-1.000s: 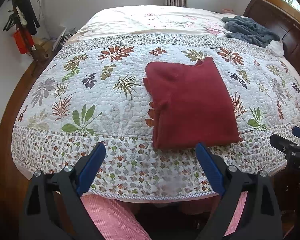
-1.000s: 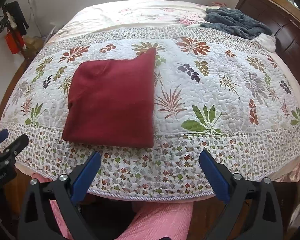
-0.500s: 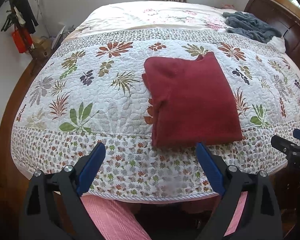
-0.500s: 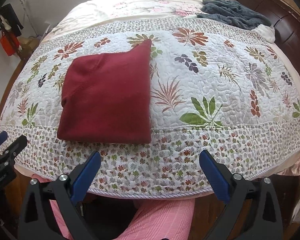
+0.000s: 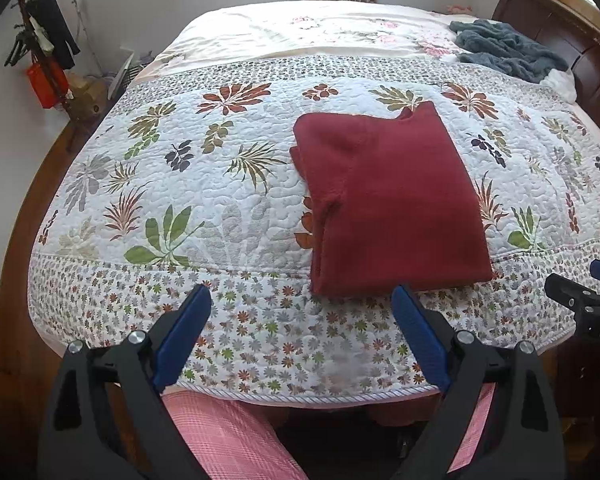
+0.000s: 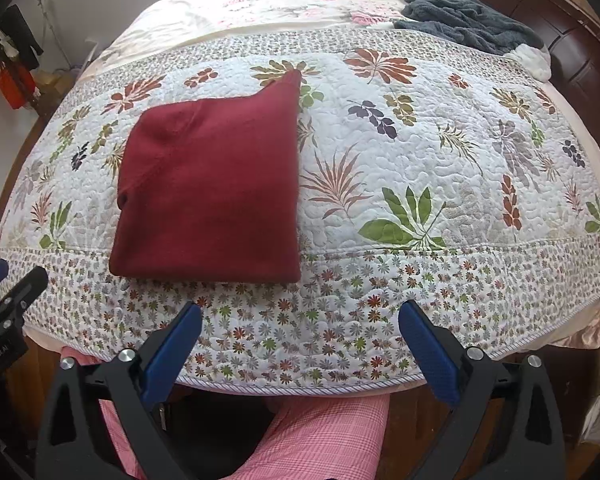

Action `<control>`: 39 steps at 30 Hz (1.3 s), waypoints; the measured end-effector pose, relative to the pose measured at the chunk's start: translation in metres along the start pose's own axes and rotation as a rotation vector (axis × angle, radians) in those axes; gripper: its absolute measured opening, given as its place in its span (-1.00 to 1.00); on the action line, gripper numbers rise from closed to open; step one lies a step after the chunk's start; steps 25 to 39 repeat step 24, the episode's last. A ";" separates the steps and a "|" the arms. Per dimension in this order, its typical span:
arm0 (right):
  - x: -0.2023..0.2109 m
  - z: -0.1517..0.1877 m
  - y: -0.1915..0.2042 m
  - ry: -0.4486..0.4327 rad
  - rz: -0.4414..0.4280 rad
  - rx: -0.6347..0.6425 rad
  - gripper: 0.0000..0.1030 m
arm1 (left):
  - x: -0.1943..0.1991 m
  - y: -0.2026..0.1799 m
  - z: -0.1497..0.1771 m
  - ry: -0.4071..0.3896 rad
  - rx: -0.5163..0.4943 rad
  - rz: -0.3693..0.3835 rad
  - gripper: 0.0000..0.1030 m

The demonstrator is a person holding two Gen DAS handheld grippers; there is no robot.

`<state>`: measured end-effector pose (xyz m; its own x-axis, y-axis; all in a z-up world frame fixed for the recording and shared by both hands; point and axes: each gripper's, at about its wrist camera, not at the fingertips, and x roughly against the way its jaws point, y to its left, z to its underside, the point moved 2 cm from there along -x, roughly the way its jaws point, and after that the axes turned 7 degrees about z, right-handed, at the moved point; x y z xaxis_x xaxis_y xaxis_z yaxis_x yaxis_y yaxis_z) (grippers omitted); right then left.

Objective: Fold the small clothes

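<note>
Your left gripper (image 5: 300, 316) has its jaws wide apart and empty, and so does your right gripper (image 6: 300, 332); both hang off the near edge of the bed, above your pink-checked trouser legs (image 6: 324, 436).

The red garment (image 5: 388, 208) lies folded flat on the floral quilt (image 5: 204, 208), just ahead of your left jaws and nearest the right-hand one, whose tip sits close under the garment's near hem. From your right jaws it lies ahead and off to the left (image 6: 212, 188), well clear of both tips.

Judging by its nap and soft rounded edges, it is a light fleecy knit: limp, thick where the layers stack, and not slippery. It should sag and unfold if you lift it by one corner. Take it along the near hem or at two corners together, biting through all the layers, and keep the pads from pinching the quilt beneath.

You cannot count the layers, nor tell where the sleeves are tucked; only a seam and a small fold show on the garment's left side. The far corner rises to a point whose cause is unclear. The grey blanket (image 6: 468, 20) far ahead to the right is a heap you cannot read.
</note>
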<state>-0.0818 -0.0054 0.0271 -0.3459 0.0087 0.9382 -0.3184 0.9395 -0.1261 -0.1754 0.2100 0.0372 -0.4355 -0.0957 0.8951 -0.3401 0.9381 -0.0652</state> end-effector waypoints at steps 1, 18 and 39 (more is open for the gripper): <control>0.000 0.000 0.000 0.000 0.000 -0.001 0.92 | 0.000 0.000 0.000 0.002 -0.001 -0.001 0.76; -0.004 0.000 -0.003 -0.004 -0.015 -0.018 0.92 | -0.002 -0.001 0.003 0.015 -0.004 -0.008 0.76; -0.006 0.002 -0.003 0.000 -0.006 -0.018 0.92 | -0.002 -0.001 0.005 0.016 -0.005 -0.010 0.76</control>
